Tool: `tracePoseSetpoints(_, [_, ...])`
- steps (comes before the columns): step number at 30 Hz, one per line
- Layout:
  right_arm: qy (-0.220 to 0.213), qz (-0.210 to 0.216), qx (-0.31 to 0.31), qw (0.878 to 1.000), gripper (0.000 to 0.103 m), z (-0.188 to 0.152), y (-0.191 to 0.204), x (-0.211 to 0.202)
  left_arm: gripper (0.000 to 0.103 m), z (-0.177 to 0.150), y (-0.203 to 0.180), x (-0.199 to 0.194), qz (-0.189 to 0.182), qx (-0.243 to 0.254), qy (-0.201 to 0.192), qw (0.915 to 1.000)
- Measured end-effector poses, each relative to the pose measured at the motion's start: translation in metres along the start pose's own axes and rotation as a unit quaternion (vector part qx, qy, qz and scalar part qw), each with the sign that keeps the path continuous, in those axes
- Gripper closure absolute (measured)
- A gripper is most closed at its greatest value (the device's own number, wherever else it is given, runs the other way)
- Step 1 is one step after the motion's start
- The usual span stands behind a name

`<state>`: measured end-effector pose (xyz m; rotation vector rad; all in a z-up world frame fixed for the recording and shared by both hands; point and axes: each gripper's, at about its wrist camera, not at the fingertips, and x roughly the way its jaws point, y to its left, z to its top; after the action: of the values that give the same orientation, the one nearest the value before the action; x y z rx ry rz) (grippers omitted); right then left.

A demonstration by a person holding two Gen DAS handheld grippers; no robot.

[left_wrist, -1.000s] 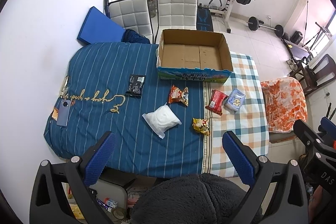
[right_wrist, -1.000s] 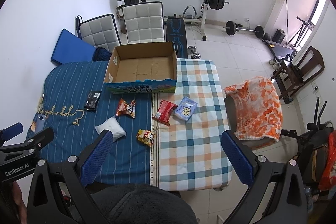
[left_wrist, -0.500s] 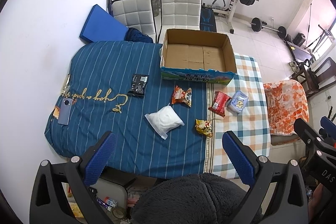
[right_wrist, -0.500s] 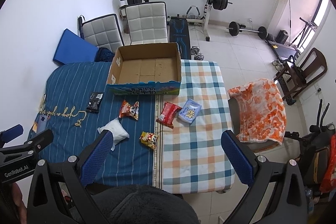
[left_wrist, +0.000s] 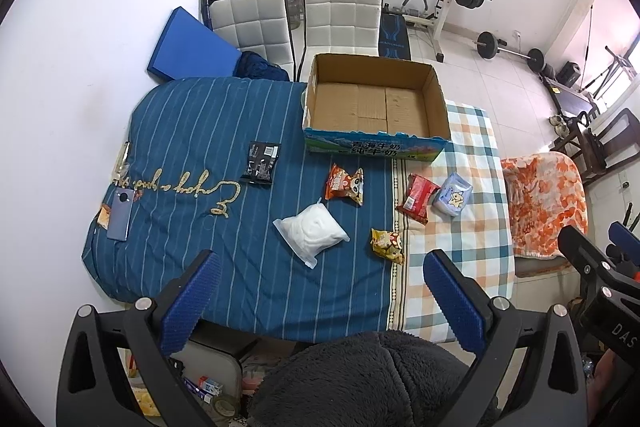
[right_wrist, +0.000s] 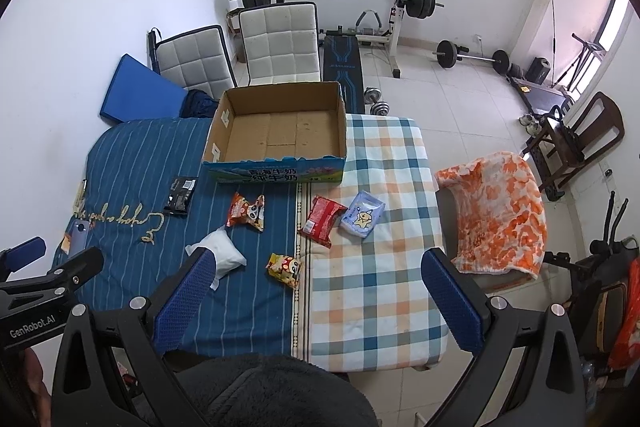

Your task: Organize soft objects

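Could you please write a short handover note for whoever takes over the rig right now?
Left gripper: open, holding nothing, above the near table edge.
Right gripper: open, holding nothing.
Open brown cardboard box: nothing in it.
Six soft packets lie loose on the cloth: black packet, orange snack bag, white pouch, yellow snack bag, red packet, pale blue pack.
Done: nothing packed.
Left: presumably move all six into the box.

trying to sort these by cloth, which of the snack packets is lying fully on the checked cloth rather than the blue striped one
The pale blue packet with the cartoon star: it alone lies wholly on the checked cloth. The red packet straddles the seam; the others lie on the blue striped cloth.
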<state>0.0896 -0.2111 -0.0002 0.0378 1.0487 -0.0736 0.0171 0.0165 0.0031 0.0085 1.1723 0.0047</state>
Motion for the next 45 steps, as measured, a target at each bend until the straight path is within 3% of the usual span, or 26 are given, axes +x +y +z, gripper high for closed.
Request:
tracePoseSetpoints(6, [0.021,-0.001,0.006,1.0,0.0,0.002,-0.004,0.023,0.0,0.008,0.001,0.019,0.004,-0.008,0.013,0.9999])
tracePoseSetpoints(11, [0.063,-0.002,0.016,0.998,0.0,0.003,-0.011,0.071,0.0,0.018,0.015,0.058,0.01,-0.026,0.029,0.9992])
tracePoseSetpoints(20, [0.159,-0.008,0.011,0.987,0.0,-0.008,-0.007,0.212,0.0,0.021,0.03,0.163,0.033,0.003,0.095,0.9949])
tracePoseSetpoints(22, [0.18,0.001,0.007,0.984,0.0,-0.014,-0.004,0.242,0.0,0.019,0.032,0.187,0.024,0.011,0.112,0.9934])
tracePoseSetpoints(29, [0.253,0.013,-0.027,0.967,0.0,-0.045,0.02,0.34,0.0,0.009,0.032,0.28,0.035,0.066,0.173,0.9821])
tracePoseSetpoints(34, [0.288,0.013,-0.053,0.956,0.0,-0.061,0.04,0.384,0.0,0.004,0.029,0.338,0.004,0.097,0.214,0.972])
tracePoseSetpoints(37, [0.322,0.027,-0.036,0.946,0.0,-0.068,0.044,0.41,0.0,0.001,0.026,0.362,-0.002,0.123,0.229,0.9656])
tracePoseSetpoints(43, [0.367,0.05,0.015,0.929,0.003,-0.079,0.048,0.445,0.0,0.004,0.011,0.401,-0.016,0.19,0.256,0.9478])
tracePoseSetpoints(45, [0.376,0.044,0.022,0.925,0.004,-0.083,0.047,0.451,0.0,0.002,0.001,0.413,-0.018,0.229,0.266,0.9362])
